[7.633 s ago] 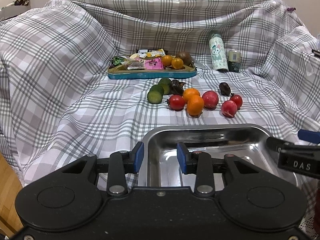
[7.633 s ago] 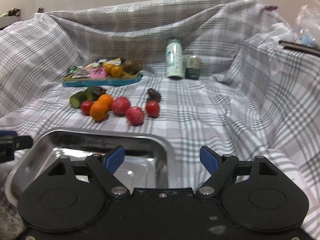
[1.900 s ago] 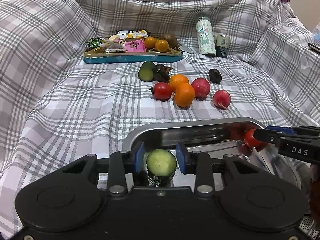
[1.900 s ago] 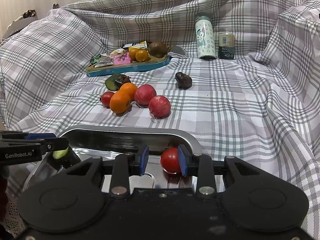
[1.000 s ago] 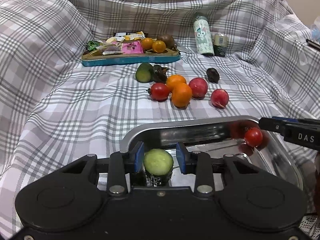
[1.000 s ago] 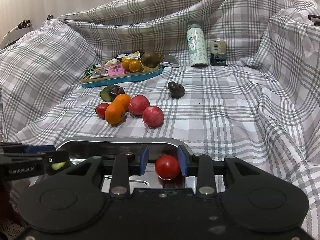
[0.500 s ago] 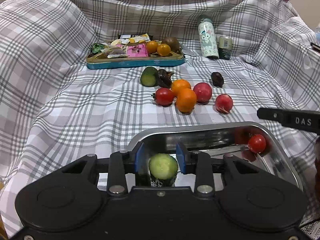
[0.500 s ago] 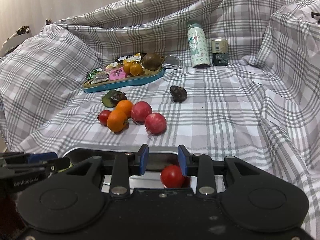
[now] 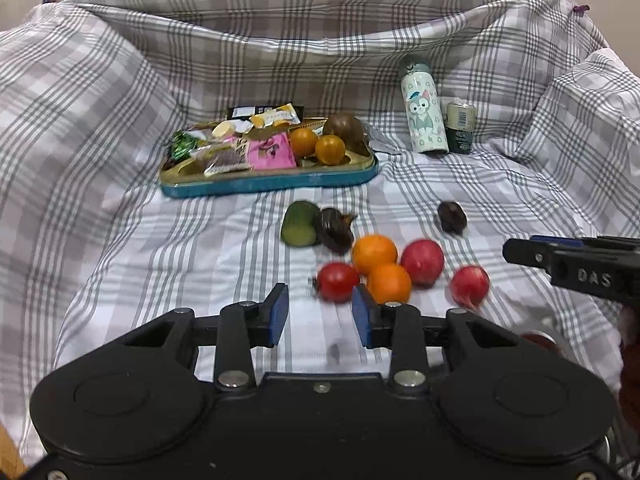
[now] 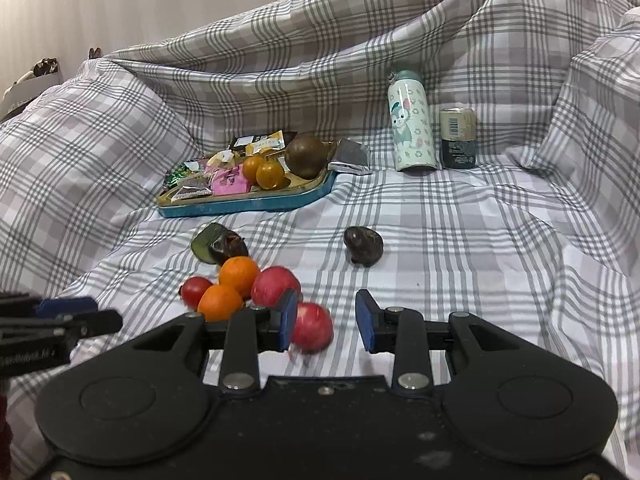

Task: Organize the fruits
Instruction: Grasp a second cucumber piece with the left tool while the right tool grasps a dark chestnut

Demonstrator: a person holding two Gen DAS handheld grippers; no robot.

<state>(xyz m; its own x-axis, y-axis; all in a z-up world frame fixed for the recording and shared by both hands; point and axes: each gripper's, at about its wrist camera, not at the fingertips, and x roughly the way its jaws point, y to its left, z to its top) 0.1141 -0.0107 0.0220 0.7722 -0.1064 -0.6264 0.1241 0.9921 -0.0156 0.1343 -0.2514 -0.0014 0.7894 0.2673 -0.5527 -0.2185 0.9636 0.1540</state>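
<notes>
Loose fruit lies on the checked cloth: a red tomato (image 9: 338, 280), two oranges (image 9: 374, 252), a red plum (image 9: 422, 262), another red fruit (image 9: 470, 284), a cut cucumber piece (image 9: 298, 224) and two dark fruits (image 9: 334, 230). My left gripper (image 9: 320, 316) hovers just short of the tomato, its pads apart and empty. My right gripper (image 10: 327, 326) hangs over the near red fruit (image 10: 314, 328), which lies on the cloth beyond it. Its jaws are drawn in to a narrow gap with nothing in them. The steel tray is almost wholly hidden under the grippers.
A teal tray (image 9: 268, 178) with snack packets and small oranges stands at the back. To its right stand a patterned bottle (image 9: 424, 120) and a small can (image 9: 460, 128). Cloth rises in folds on all sides. The right gripper's tip (image 9: 520, 250) juts in from the right.
Both grippers have lifted forward from the steel tray toward the loose fruit. The cucumber piece and the cherry tomato are no longer between their pads, and the tray has dropped out of sight.
</notes>
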